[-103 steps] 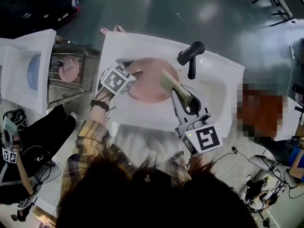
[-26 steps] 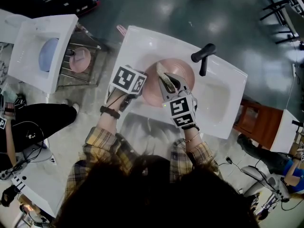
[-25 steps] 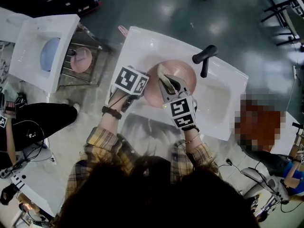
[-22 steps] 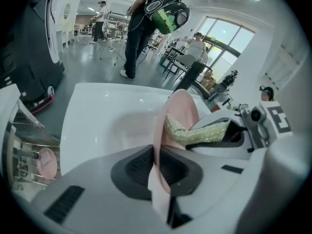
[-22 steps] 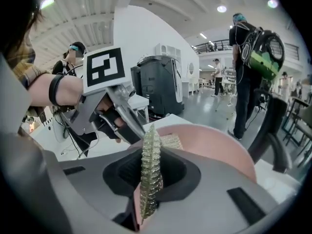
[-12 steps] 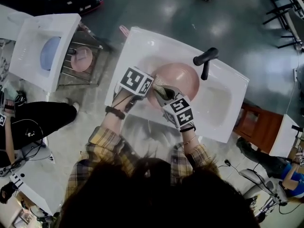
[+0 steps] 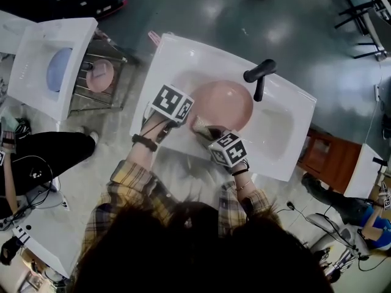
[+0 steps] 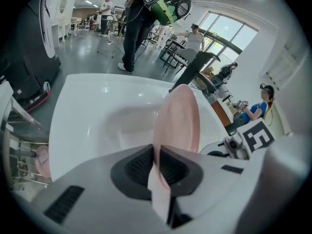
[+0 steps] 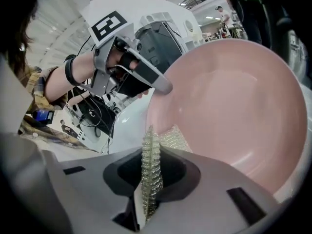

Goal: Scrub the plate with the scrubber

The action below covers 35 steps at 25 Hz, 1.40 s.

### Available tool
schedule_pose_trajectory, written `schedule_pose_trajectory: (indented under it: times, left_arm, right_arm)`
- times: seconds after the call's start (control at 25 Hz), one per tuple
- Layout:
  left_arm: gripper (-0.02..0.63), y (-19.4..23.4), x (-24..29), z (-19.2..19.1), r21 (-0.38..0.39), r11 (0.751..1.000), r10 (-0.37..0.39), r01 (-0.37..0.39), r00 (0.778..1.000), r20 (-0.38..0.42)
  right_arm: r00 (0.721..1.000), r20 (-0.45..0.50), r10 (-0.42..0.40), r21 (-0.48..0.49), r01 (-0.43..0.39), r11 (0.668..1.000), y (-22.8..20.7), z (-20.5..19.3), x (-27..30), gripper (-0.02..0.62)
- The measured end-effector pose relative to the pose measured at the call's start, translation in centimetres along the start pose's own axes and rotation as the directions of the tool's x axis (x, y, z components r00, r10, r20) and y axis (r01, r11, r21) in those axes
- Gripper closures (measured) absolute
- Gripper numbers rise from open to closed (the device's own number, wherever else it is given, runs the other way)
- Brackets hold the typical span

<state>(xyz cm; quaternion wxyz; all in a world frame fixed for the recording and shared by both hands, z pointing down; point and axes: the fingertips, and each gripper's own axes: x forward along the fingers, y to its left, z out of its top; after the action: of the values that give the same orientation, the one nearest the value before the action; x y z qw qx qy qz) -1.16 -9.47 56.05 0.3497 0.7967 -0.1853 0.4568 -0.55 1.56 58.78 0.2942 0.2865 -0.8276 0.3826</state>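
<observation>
The left gripper (image 8: pixel 157 150) is seen with its jaws drawn narrow onto the rim of the pink plate (image 8: pixel 179 116). The plate is pinched edge-on between the pads and held tilted up over the white sink (image 8: pixel 92 116). The right gripper (image 9: pixel 151 152) is closed on the scrubber (image 9: pixel 150 177), a flat pad of silvery-green mesh gripped on edge. The scrubber's free end projects past the jaw tips and appears to be laid against the inner face of the plate, close to the near rim. In the right gripper view the left gripper's tip is seen clamped on the plate's rim, just above and to the left of the scrubber. From the head view the two grippers are found close together at the near-left side of the plate, the right one just beside the left. A black tap (image 7: pixel 258 77) is mounted on the sink beyond the plate, on the side away from both grippers. The grippers are carried by arms in plaid sleeves, and a dark band (image 7: pixel 144 142) is worn on the left wrist. Well out to the left of the left gripper a wire rack (image 7: pixel 82 99) is placed with a small pink dish (image 7: pixel 99 76) in it. Past that, a second white basin (image 7: pixel 36 47) is seen with a pale blue dish (image 7: pixel 58 69) inside.
</observation>
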Motion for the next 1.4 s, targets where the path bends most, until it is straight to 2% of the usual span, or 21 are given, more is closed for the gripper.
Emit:
schedule_pose_trajectory:
  times: [0.2,0.32,0.48,0.64,0.8,0.92,1.0,1.2,1.4]
  left_arm:
    - [0.58,0.1,0.4,-0.3,0.009,1.0,0.001,-0.001,1.0,-0.021]
    - [0.575,0.1,0.5,-0.6,0.007,1.0,-0.01,0.01,0.999,-0.035]
    - [0.569,-0.3,0.7,-0.6,0.022,1.0,-0.014,0.015,0.999,-0.048]
    - [0.563,-0.3,0.9,-0.8,0.03,0.999,-0.01,0.012,0.998,-0.058]
    - [0.56,-0.1,0.8,-1.1,0.025,1.0,-0.009,0.011,0.998,-0.063]
    - [0.56,-0.1,0.7,-1.4,0.019,1.0,-0.008,0.01,0.998,-0.064]
    - [0.558,-0.2,0.7,-1.4,0.016,1.0,-0.008,0.009,0.998,-0.062]
    - [0.558,-0.1,0.7,-1.6,0.014,1.0,-0.005,0.005,0.998,-0.061]
    - [0.557,0.2,0.6,-1.7,0.0,1.0,-0.007,0.007,0.998,-0.063]
  right_arm:
    - [0.997,-0.058,-0.049,0.024,0.05,0.998,-2.2,-2.2,-1.3,0.526]
    - [0.99,-0.066,-0.124,0.023,0.126,0.992,-4.4,-3.5,-2.6,0.526]
    - [0.969,0.036,-0.243,0.088,0.239,0.967,-8.0,-2.5,-5.3,0.526]
    - [0.923,0.135,-0.36,0.145,0.341,0.929,-11.1,0.3,-7.6,0.526]
    - [0.882,0.207,-0.424,0.178,0.392,0.903,-12.9,3.2,-9.0,0.526]
    - [0.869,0.244,-0.43,0.159,0.401,0.902,-12.8,5.3,-8.9,0.526]
    - [0.871,0.261,-0.417,0.13,0.396,0.909,-12.2,6.6,-8.3,0.526]
    - [0.902,0.27,-0.338,0.052,0.336,0.94,-9.4,9.1,-5.2,0.526]
    - [0.936,0.242,-0.257,0.011,0.262,0.965,-6.6,9.0,-2.5,0.526]
